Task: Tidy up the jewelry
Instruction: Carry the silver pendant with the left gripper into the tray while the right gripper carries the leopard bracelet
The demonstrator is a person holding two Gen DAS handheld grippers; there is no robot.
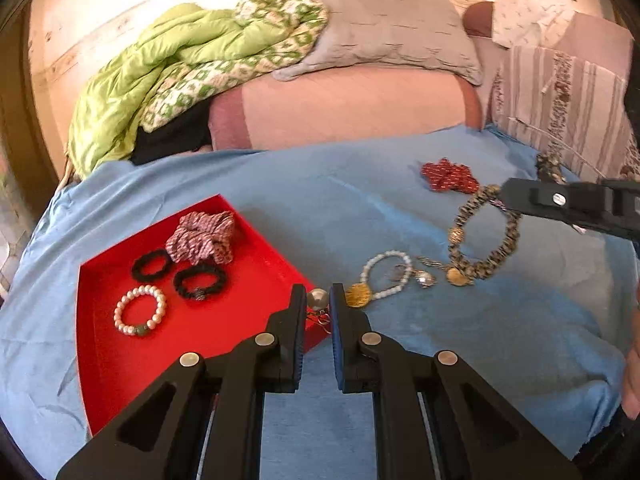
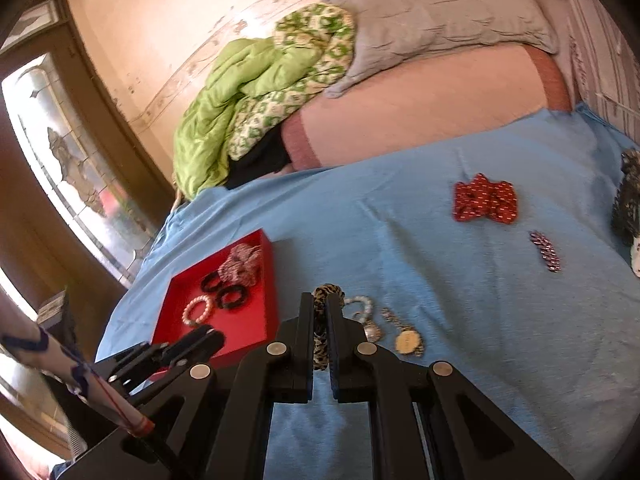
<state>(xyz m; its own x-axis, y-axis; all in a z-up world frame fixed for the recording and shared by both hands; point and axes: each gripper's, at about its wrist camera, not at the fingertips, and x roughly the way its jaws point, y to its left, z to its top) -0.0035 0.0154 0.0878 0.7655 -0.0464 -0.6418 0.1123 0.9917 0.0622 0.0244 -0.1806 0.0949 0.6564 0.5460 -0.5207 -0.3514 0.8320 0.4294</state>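
A red tray [image 1: 240,344] lies on the blue cloth at left; it holds a pink-white scrunchie [image 1: 202,238], two black hair ties [image 1: 151,266], and a pearl bracelet [image 1: 140,310]. My left gripper [image 1: 318,300] is shut on a silver ball earring [image 1: 317,299] over the tray's right corner. My right gripper [image 2: 319,308] is shut on a leopard-print necklace [image 2: 322,320], which hangs lifted in the left wrist view [image 1: 486,236]. On the cloth lie a white bead bracelet [image 1: 386,274], a gold disc [image 1: 357,295] and a silver charm [image 1: 425,279].
A red dotted scrunchie [image 2: 485,198] and a sparkly hair clip [image 2: 545,251] lie farther right on the cloth. Dark patterned items [image 2: 629,200] sit at the right edge. A pink bolster [image 1: 344,108], grey pillow and green quilt lie behind. A glass door [image 2: 68,168] is at left.
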